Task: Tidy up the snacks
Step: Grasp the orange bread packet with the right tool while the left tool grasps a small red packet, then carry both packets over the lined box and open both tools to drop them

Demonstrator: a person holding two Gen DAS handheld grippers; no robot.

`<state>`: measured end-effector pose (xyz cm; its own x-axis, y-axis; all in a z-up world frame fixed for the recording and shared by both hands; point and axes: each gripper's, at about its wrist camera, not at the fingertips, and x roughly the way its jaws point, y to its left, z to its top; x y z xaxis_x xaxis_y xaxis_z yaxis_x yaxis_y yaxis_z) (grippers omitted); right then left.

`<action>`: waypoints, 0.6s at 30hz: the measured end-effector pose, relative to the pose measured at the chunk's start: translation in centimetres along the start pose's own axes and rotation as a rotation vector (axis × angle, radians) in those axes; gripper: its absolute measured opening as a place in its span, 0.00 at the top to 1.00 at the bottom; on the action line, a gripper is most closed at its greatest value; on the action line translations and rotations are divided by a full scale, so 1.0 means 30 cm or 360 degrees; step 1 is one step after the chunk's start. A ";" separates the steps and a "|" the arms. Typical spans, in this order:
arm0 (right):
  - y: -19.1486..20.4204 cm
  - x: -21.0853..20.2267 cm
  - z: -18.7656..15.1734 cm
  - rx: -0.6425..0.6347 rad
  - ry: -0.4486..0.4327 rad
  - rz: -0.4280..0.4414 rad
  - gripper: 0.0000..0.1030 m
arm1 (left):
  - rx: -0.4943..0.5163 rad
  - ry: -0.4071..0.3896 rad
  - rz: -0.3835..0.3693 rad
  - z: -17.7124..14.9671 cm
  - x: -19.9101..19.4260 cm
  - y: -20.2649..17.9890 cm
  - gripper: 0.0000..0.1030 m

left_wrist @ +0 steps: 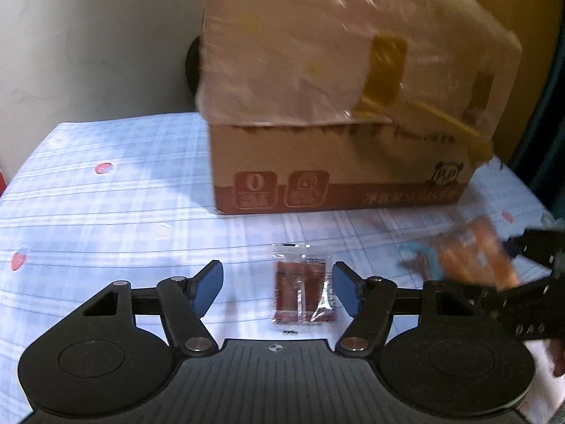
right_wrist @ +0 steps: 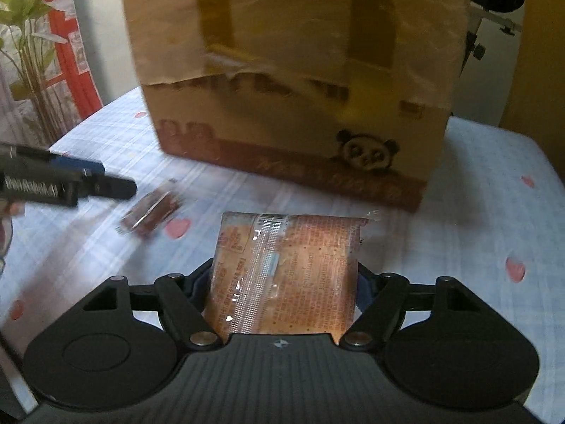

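My left gripper (left_wrist: 279, 289) is open, its blue pads either side of two small dark-red snack sachets (left_wrist: 303, 288) lying on the checked tablecloth, not touching them. The sachets also show in the right wrist view (right_wrist: 152, 213). My right gripper (right_wrist: 284, 284) is shut on a flat orange snack packet (right_wrist: 286, 275), held just above the cloth. That packet shows blurred in the left wrist view (left_wrist: 475, 258). A cardboard box with a panda print (left_wrist: 339, 162) (right_wrist: 293, 134) stands behind, its flap up.
The blue-and-white checked cloth with pink hearts (left_wrist: 106, 212) covers the table. A plant and red frame (right_wrist: 39, 53) stand at the far left in the right wrist view. A stand (right_wrist: 491, 10) is behind the box.
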<state>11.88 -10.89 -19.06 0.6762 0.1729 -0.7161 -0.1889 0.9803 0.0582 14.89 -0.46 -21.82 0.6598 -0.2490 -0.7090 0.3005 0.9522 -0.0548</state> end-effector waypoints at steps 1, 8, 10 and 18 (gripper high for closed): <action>-0.012 0.006 0.005 -0.0001 -0.0008 -0.0007 0.27 | 0.0002 -0.0003 -0.0002 -0.001 0.014 -0.011 0.32; -0.062 0.016 0.007 0.0033 -0.0048 -0.0017 0.27 | 0.0016 0.0074 0.0066 -0.023 0.099 -0.055 0.40; -0.066 0.013 0.001 0.0049 -0.0063 -0.0017 0.27 | 0.0057 0.0065 0.0090 -0.031 0.099 -0.064 0.39; -0.058 0.017 -0.007 0.0062 -0.0074 -0.0022 0.27 | 0.0140 0.0041 0.0103 -0.041 0.067 -0.099 0.61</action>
<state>12.42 -12.52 -19.67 0.7111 0.1627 -0.6840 -0.1523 0.9854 0.0762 14.46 -3.58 -23.93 0.6620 -0.1818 -0.7271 0.3178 0.9467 0.0527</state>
